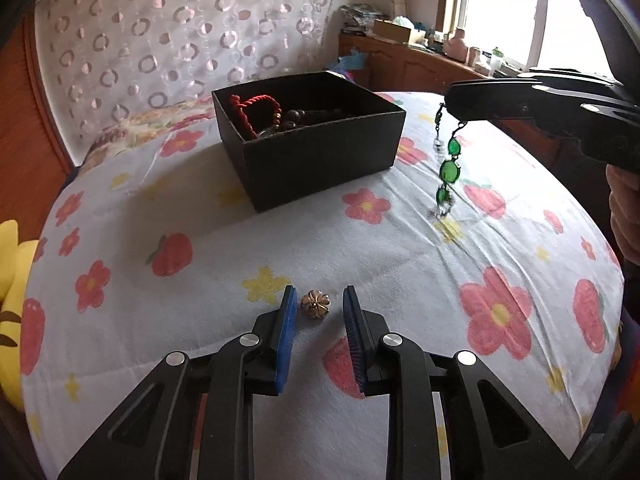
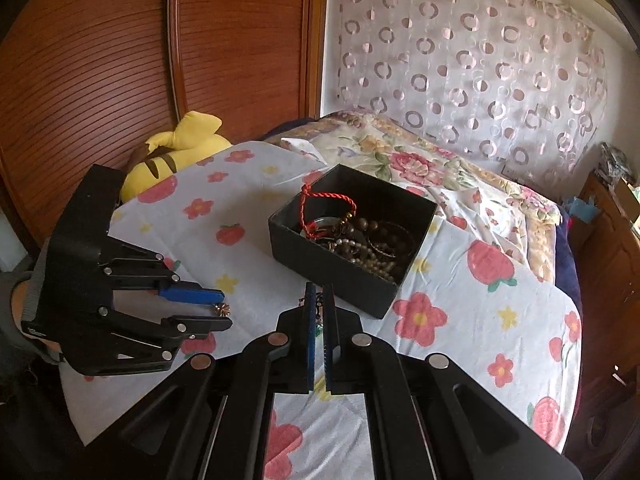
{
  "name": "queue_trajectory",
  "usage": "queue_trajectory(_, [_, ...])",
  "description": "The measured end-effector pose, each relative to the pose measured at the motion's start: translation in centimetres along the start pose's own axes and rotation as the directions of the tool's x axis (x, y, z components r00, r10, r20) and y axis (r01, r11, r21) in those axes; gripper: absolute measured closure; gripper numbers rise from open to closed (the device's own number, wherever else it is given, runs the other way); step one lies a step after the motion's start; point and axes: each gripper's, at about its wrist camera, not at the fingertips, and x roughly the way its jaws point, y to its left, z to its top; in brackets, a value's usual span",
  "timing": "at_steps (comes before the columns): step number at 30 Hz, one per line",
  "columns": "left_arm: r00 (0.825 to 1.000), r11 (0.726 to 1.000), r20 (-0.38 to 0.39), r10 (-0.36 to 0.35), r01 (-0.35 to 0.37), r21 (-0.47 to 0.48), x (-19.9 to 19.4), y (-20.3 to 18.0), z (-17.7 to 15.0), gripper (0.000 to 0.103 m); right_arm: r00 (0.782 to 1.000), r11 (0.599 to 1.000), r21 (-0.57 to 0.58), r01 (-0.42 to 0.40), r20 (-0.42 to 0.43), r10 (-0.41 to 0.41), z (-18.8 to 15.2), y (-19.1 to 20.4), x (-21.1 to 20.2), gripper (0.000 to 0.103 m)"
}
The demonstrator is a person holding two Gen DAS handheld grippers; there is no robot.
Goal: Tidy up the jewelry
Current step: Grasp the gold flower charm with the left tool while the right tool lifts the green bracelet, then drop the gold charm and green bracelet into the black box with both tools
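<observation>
- On the flowered sheet (image 1: 224, 248) covering the bed, toward its far edge by the curtain, a black box (image 1: 320, 160) stands open-topped.
- Inside the box lie a red cord bracelet (image 2: 320, 208) against the wall nearest the wardrobe, and a heap of brown bead strands (image 2: 372, 248) filling the rest.
- Near the sheet's front edge the left gripper (image 1: 319, 308) points down at the cloth, its blue pads (image 1: 286, 320) standing either side of a small gold flower-shaped piece (image 1: 315, 305).
- That gold piece rests on the sheet; one pad is just beside it, the other stands clear, so nothing is gripped and the jaws are still apart.
- Off the box's right side, the right gripper (image 1: 450, 114) is raised above the sheet, clenched on a chain of green stones (image 1: 449, 170).
- The chain hangs free in two strands below the closed jaws, its lower end above the cloth, just outside the box.
- A yellow plush toy (image 2: 176, 156) sits at the sheet's left edge, against the wooden wardrobe (image 2: 120, 60).
</observation>
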Motion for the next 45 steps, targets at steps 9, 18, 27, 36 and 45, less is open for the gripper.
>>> queue_trajectory(9, [0.999, 1.0, 0.04, -0.004, 0.004, 0.002, -1.0, 0.0, 0.5, 0.089, 0.999, 1.0, 0.007, 0.025, 0.036, -0.025, 1.4, -0.6, -1.0, 0.099])
queue_trajectory(18, [0.992, 0.999, 0.125, 0.016, -0.012, -0.039, -3.2, 1.2, 3.1, 0.089, 0.993, 0.997, 0.032, 0.076, 0.09, -0.078, 4.3, -1.6, -0.6, 0.099])
queue_trajectory(27, [0.984, 0.997, 0.167, 0.067, -0.059, -0.053, -3.7, 2.2, 6.7, 0.089, 0.993, 0.99, 0.106, 0.094, 0.055, -0.1, 6.0, -4.0, 2.0, 0.098])
queue_trajectory(36, [0.985, 0.995, 0.162, 0.059, -0.045, -0.084, -2.0, 2.9, 9.7, 0.089, 0.993, 0.985, 0.141, 0.101, 0.047, -0.109, 5.2, -5.0, 2.2, 0.076])
queue_trajectory(45, [0.984, 0.992, 0.167, 0.068, -0.049, -0.112, -0.8, 2.7, 11.3, 0.068, 0.99, 0.978, 0.174, 0.113, 0.065, -0.126, 3.1, -6.1, 0.5, 0.076])
